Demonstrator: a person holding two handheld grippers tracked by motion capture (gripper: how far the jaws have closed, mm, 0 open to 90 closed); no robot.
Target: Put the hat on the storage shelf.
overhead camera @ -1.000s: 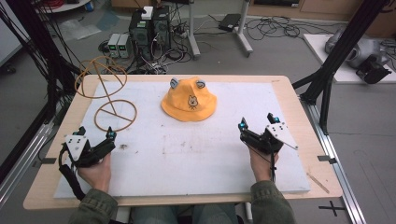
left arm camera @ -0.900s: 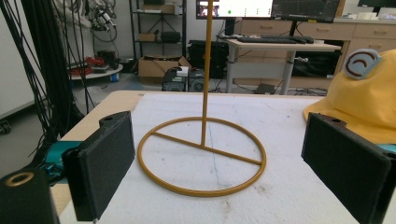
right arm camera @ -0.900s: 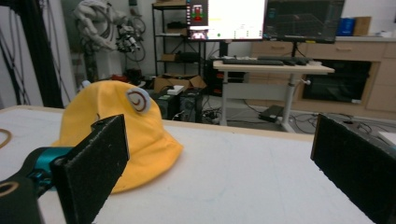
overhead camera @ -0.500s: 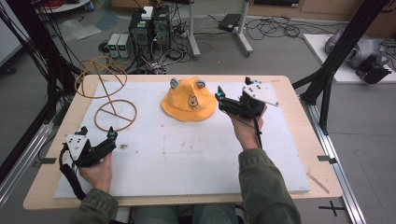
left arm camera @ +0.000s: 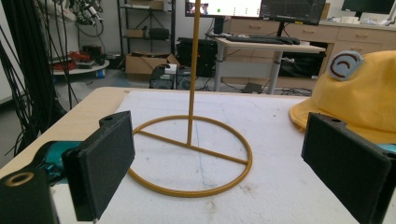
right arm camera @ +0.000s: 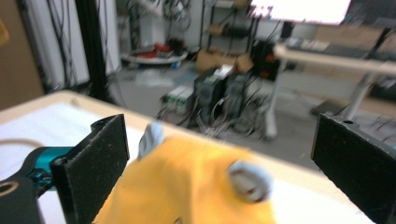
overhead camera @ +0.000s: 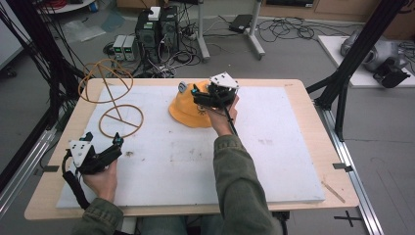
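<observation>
Over the hat [overhead camera: 188,111], the right gripper [overhead camera: 200,93] is hovering with its jaws spread wide, nothing between them; its own view is showing the hat's crown and two grey ears just below and ahead. Left of the hat, a wire stand [overhead camera: 121,121] is sitting on the white mat [overhead camera: 274,147]. Well apart from the hat, toward the mat's near left corner, the left gripper [overhead camera: 116,144] is resting with jaws gaping, empty, pointing at the stand.
</observation>
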